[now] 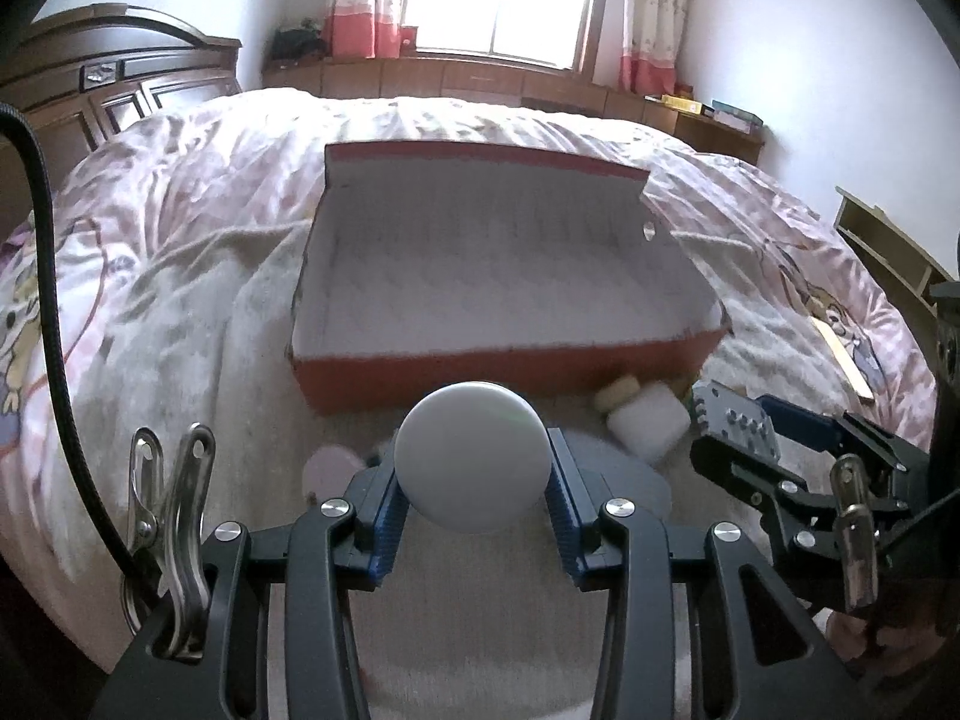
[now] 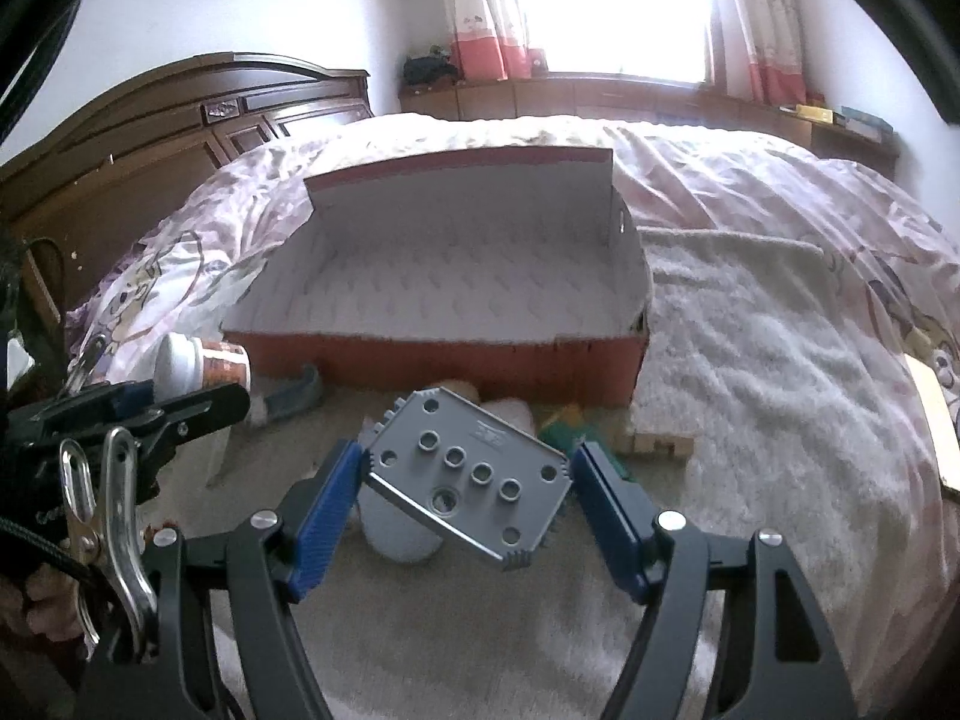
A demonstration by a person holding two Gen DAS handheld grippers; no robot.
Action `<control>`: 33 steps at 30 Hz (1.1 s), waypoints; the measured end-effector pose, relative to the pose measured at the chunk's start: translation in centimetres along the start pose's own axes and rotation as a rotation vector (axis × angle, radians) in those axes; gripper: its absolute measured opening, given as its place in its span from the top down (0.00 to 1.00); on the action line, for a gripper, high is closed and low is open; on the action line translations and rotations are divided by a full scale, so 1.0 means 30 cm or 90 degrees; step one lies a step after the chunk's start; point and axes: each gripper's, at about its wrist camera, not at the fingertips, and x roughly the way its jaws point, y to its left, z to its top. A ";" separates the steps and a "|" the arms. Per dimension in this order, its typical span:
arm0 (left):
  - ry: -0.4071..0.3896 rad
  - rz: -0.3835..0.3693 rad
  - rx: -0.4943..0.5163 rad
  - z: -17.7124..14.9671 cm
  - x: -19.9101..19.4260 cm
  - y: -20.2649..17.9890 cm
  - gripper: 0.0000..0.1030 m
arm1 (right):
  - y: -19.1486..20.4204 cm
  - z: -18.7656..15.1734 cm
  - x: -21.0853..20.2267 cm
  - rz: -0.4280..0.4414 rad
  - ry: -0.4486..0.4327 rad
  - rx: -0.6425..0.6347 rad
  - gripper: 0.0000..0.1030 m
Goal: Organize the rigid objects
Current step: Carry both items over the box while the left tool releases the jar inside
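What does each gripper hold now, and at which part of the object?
The left gripper holds a white-capped jar by the sides of its cap. The right gripper holds a grey perforated plate by two opposite edges.

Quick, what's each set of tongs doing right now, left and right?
Left tongs: closed on a white-lidded bottle.
Right tongs: closed on a grey metal plate with holes.

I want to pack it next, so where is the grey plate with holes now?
The grey plate is clamped in the right tool, centre of the right wrist view, just in front of the red box on the bed.
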 end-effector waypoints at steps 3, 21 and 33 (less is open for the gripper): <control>0.000 0.000 -0.001 0.041 0.023 0.001 0.59 | -0.011 0.039 0.018 0.005 0.002 0.005 0.27; 0.011 0.013 -0.026 0.187 0.187 0.036 0.59 | -0.050 0.219 0.170 -0.005 0.004 0.016 0.27; 0.028 0.028 -0.020 0.187 0.239 0.023 0.59 | -0.078 0.226 0.219 -0.017 0.017 0.024 0.26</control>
